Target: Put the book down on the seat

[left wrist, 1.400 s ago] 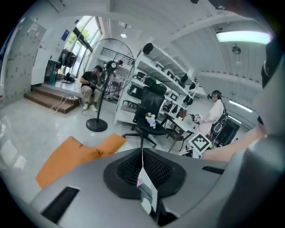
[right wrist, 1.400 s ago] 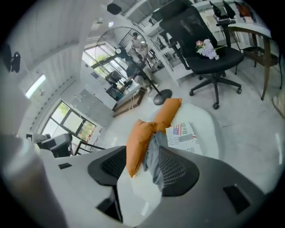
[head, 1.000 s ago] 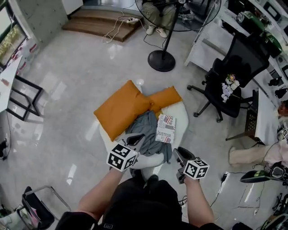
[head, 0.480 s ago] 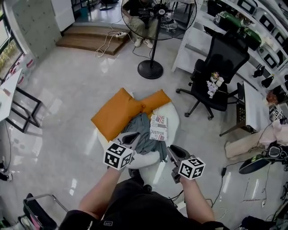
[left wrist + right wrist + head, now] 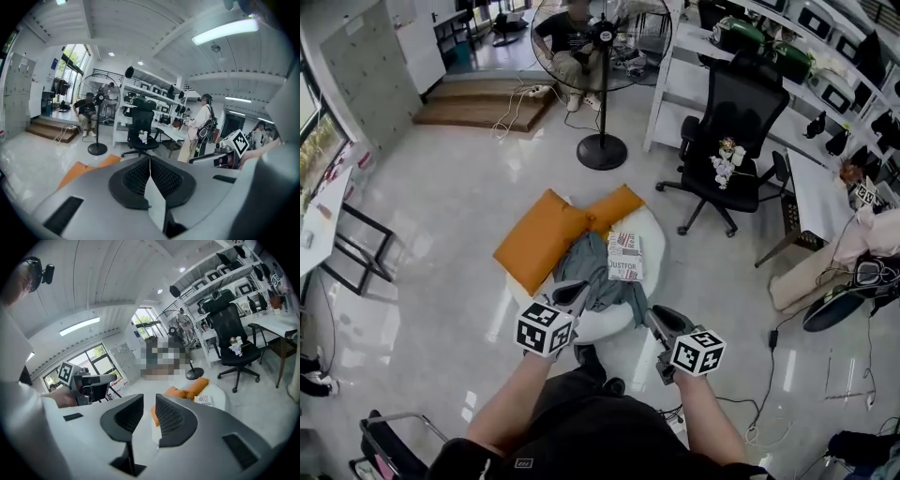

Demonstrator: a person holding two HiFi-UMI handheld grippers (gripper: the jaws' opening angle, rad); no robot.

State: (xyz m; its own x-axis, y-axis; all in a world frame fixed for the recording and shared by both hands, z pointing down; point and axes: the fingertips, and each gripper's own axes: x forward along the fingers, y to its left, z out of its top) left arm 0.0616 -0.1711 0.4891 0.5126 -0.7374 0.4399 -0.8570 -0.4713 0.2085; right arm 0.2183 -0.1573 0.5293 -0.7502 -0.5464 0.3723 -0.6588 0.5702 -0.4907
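The left gripper (image 5: 571, 294) and right gripper (image 5: 660, 320) sit farther back from the seat (image 5: 653, 248) than a second ago. The book (image 5: 624, 256) lies flat on it, beside a grey cloth (image 5: 584, 272) and orange cushions (image 5: 539, 239). The left jaws are pressed together with nothing between them; the right jaws have just been closing and stand slightly apart, empty.

The closed book (image 5: 624, 256), cover printed red and dark, lies flat near the right edge of the round white seat (image 5: 656, 253).
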